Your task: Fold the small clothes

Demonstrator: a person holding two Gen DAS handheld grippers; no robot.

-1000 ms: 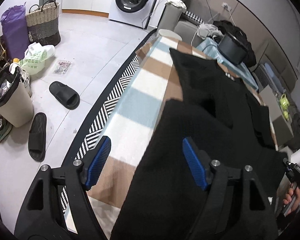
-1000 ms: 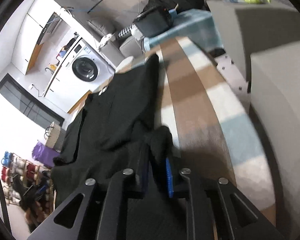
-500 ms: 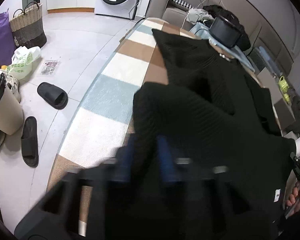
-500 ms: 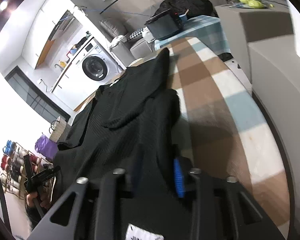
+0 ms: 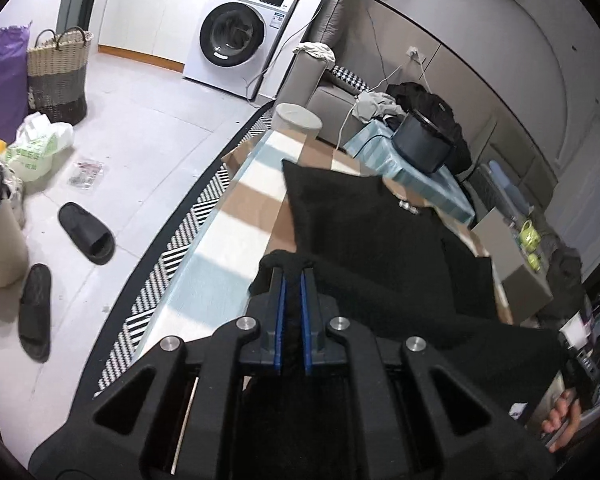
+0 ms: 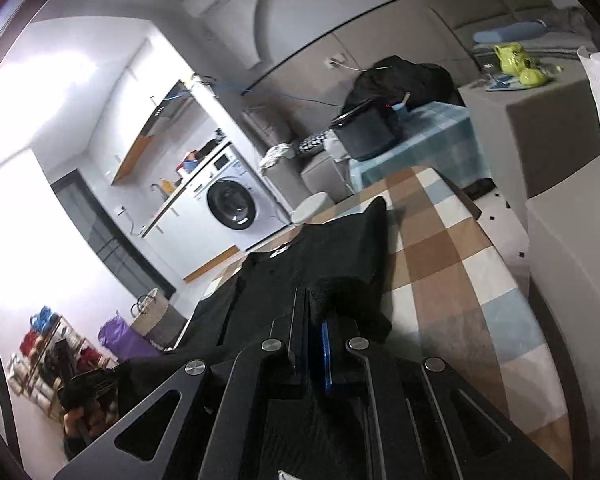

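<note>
- While the black knit garment lies spread over the checked cloth covering the desk, its near edge is lifted by both grippers.
- Left gripper: its blue pads have just closed and pinch a bunched fold of the garment's near left corner.
- Right gripper: likewise just closed, clamped on a fold at the near right edge.
- Farther along, the garment's far corner points toward the desk's end.
- Beyond stand a round white stool and a washing machine.
</note>
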